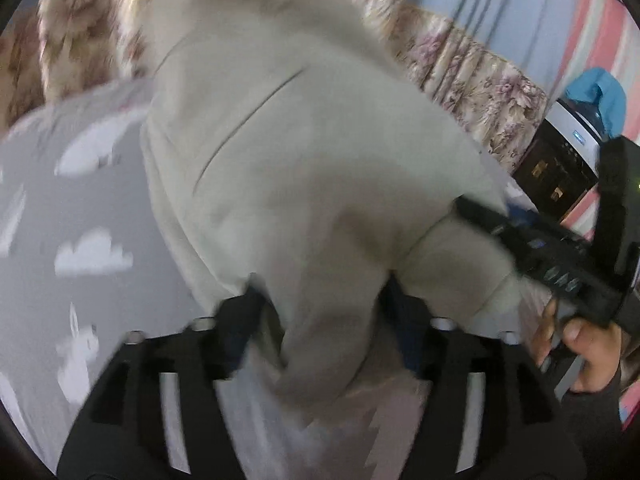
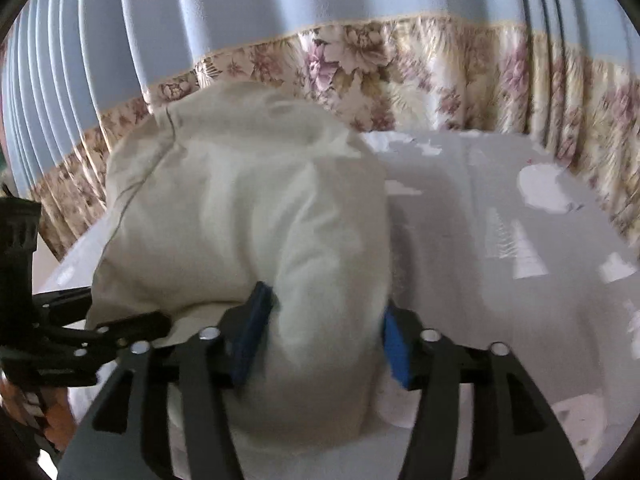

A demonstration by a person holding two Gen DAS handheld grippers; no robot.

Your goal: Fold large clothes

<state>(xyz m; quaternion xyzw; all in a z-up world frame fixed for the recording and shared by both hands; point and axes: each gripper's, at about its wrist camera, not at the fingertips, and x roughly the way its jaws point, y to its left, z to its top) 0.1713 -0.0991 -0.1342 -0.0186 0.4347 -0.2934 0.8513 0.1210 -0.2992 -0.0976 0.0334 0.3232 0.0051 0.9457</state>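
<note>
Each tool, left (image 1: pixel 320 320) and right (image 2: pixel 320 320), stands part-open around a bunched fold of the cream garment (image 1: pixel 304 152), which fills mid-frame above the cloud-print bed (image 1: pixel 80 208). Whether the pads pinch it I cannot tell. This looks like mid-fold carrying; next, lay it flat.

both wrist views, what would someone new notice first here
A bulky cream garment fills the middle of both views, bunched between the fingers of the left gripper and the right gripper. Under it lies a grey bedsheet printed with white clouds and rabbits. Behind hangs a blue curtain with a floral border.
</note>
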